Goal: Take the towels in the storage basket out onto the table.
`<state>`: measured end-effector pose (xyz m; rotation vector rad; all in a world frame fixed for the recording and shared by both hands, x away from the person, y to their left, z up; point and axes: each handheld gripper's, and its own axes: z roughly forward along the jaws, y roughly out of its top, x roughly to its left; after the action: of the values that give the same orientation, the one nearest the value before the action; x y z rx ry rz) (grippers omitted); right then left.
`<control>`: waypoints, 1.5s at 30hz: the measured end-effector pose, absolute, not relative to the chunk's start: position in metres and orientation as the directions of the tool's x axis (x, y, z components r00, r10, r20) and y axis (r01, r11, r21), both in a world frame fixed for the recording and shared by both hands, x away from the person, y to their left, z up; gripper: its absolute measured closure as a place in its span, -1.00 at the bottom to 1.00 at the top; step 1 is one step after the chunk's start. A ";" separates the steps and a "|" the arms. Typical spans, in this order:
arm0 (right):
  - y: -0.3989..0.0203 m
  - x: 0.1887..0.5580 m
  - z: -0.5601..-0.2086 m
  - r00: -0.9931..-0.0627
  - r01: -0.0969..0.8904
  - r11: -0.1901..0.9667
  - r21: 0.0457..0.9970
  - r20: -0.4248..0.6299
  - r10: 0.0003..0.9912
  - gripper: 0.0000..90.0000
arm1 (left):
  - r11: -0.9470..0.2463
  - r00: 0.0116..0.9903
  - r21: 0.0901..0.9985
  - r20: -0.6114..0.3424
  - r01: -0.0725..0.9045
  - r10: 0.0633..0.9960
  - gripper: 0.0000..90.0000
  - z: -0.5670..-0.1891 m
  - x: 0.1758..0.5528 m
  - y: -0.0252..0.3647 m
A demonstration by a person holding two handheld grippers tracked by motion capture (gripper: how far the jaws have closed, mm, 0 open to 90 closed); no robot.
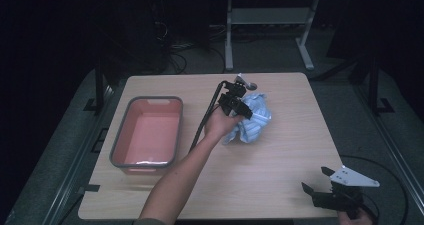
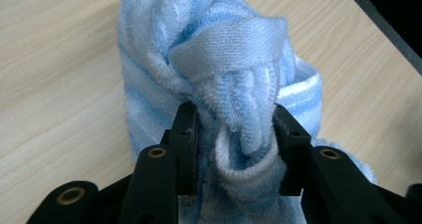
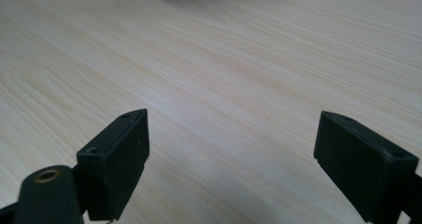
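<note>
A crumpled light-blue striped towel [image 1: 255, 120] lies near the middle of the wooden table [image 1: 280, 155]. My left gripper [image 1: 244, 110] is shut on a bunched fold of the towel [image 2: 239, 124], its black pads pressing the cloth from both sides in the left gripper view. A hemmed band of the towel crosses above the jaws. My right gripper [image 1: 316, 181] rests near the table's front right corner, jaws wide apart. In the right gripper view [image 3: 231, 149] only bare wood lies between them.
A grey-rimmed tub with a pink inside [image 1: 120, 140] stands on the left half of the table. A black cable [image 1: 205, 120] trails from the left gripper along the forearm. Beyond the far edge stand table legs and dark floor.
</note>
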<state>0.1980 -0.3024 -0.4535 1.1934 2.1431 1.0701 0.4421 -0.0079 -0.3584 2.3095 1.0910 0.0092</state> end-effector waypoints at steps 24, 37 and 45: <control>-0.304 0.200 -0.455 -0.515 0.497 0.324 0.805 -0.026 0.857 -0.70 | -0.487 0.648 0.487 -0.244 0.725 0.722 0.36 -0.392 0.441 -0.013; -0.302 0.199 -0.454 -0.520 0.495 0.332 0.803 -0.032 0.854 -0.70 | -0.461 0.627 0.478 -0.279 0.747 0.727 0.30 -0.408 0.435 -0.010; -0.302 0.199 -0.455 -0.521 0.497 0.332 0.802 -0.030 0.853 -0.70 | -0.446 0.619 0.479 -0.302 0.756 0.725 0.23 -0.414 0.433 -0.006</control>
<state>0.1995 -0.3017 -0.4546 1.1854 2.1516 1.0590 0.4327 -0.0059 -0.4144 2.2608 1.1594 -0.0694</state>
